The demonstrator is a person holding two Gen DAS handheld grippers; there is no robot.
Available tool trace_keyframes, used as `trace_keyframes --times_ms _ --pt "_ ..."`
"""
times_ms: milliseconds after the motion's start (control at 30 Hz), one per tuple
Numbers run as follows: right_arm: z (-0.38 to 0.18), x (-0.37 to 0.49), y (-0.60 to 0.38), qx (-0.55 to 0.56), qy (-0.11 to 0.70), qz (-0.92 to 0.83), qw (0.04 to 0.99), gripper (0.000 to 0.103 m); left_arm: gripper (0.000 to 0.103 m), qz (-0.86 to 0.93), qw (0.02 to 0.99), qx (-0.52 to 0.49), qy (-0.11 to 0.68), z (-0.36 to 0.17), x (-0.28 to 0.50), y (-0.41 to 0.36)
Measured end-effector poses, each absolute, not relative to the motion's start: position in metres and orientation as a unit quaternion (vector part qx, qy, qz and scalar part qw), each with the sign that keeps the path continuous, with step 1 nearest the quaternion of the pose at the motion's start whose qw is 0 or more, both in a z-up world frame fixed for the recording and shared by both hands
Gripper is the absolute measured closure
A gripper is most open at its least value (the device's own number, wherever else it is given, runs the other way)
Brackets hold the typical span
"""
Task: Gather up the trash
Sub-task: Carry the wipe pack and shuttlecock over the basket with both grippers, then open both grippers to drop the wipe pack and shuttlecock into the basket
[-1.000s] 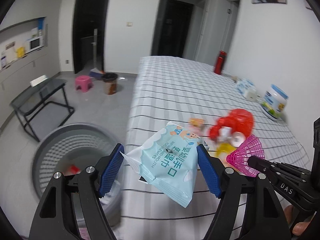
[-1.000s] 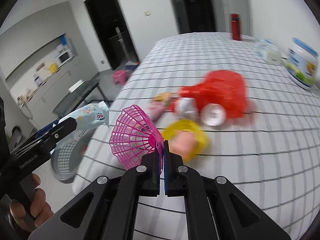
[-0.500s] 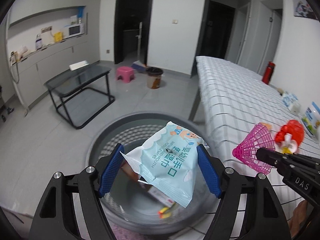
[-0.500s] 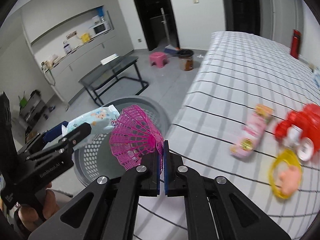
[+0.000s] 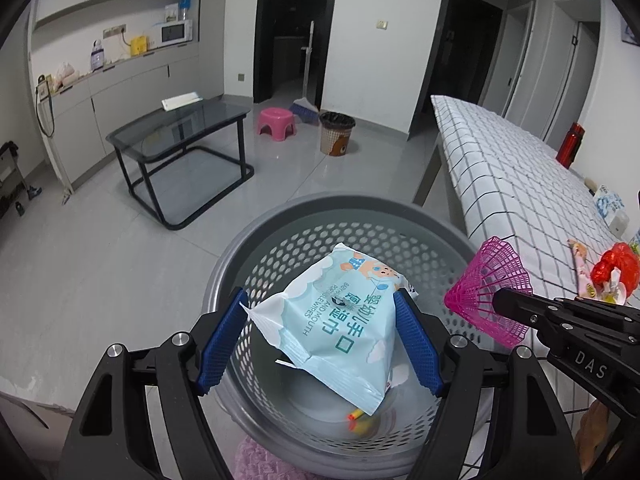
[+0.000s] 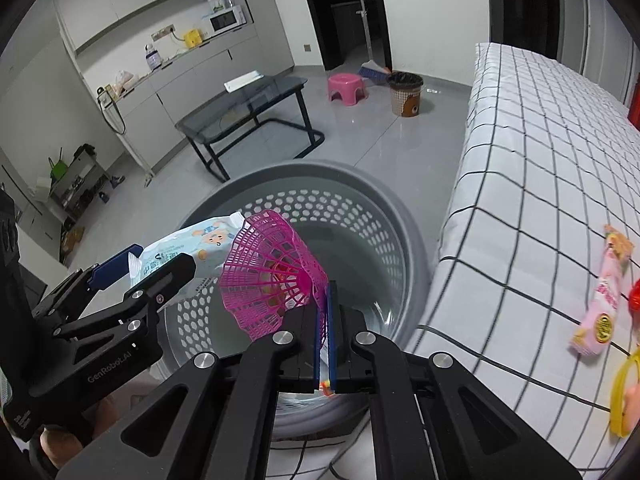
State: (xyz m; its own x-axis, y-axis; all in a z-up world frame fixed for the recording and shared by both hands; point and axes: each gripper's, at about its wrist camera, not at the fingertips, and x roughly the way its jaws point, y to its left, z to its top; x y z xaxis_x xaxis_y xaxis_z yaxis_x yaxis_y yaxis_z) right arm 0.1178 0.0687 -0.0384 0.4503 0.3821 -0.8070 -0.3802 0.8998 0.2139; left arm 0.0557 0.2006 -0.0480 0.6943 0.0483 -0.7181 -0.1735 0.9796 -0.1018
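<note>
Left gripper (image 5: 320, 336) has its blue pads clamped on the sides of a light-blue wipes pack (image 5: 340, 328), held above the open grey perforated basket (image 5: 280, 240) on the floor. Right gripper (image 6: 325, 304), jaws pinched together on the edge of a pink plastic shuttlecock (image 6: 272, 276), hangs over the same basket, just beside the checked-cloth table (image 6: 540, 168). A pink snack wrapper (image 6: 600, 300) lies on the cloth.
</note>
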Motion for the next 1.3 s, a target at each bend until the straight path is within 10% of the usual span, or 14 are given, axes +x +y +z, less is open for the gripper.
trace_keyframes --times_ms 733,900,1300 --pt "-0.056 0.127 0.067 0.011 0.486 0.227 0.844 0.1 0.027 0.088 0.905 -0.083 0.409 -0.066 0.047 0.209" --pt "-0.053 0.126 0.064 0.015 0.479 0.226 0.848 0.069 0.02 0.096 0.903 -0.08 0.412 -0.065 0.046 0.21" --pt "-0.051 0.126 0.064 0.013 0.475 0.226 0.851 0.068 0.018 0.104 0.9 -0.083 0.414 -0.064 0.044 0.213"
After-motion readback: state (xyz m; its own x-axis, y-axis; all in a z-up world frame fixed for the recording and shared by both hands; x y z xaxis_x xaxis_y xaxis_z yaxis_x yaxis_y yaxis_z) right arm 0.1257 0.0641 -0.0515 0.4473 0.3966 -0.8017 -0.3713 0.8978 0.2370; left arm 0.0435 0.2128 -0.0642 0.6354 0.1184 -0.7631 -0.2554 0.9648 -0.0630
